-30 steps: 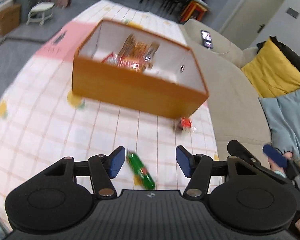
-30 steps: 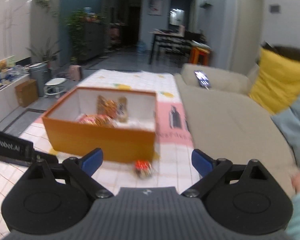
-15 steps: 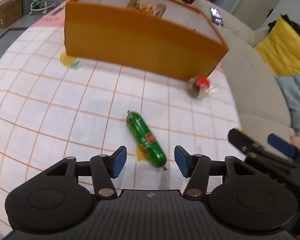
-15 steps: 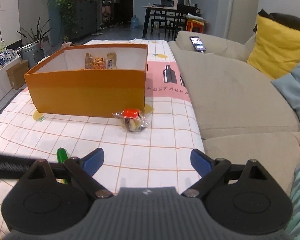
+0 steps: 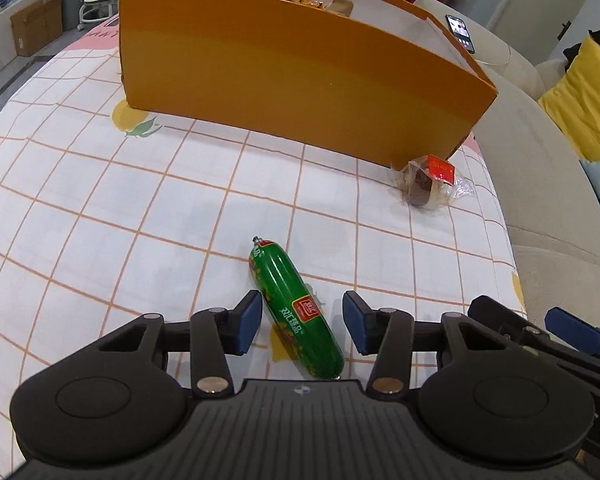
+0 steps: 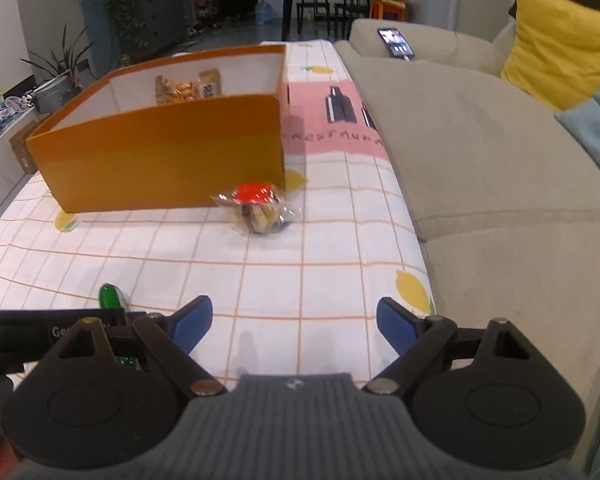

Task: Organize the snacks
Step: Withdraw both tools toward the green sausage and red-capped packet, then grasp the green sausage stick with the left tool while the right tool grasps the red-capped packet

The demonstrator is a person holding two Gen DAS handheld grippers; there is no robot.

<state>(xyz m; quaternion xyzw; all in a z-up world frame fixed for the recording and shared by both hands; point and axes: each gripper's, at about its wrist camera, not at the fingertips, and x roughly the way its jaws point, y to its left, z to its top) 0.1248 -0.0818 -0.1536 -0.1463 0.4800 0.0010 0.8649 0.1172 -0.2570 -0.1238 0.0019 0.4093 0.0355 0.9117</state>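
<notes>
Left wrist view: several snacks already sit in the orange box (image 5: 300, 76). Two remain on the checked tablecloth (image 5: 100, 208): a green sausage (image 5: 296, 308) between the closing, not yet gripping left claw (image 5: 302, 322), and a clear-wrapped snack (image 6: 260, 208) ahead of the unclenched, narrowing right claw (image 6: 294, 326).

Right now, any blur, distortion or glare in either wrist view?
Left wrist view: sharp; the green sausage label is readable, and fisheye bows the orange box and the tablecloth grid. Right wrist view: slightly soft; the wrapped snack is smeared and the corners are dark. No strong glare in either.
</notes>
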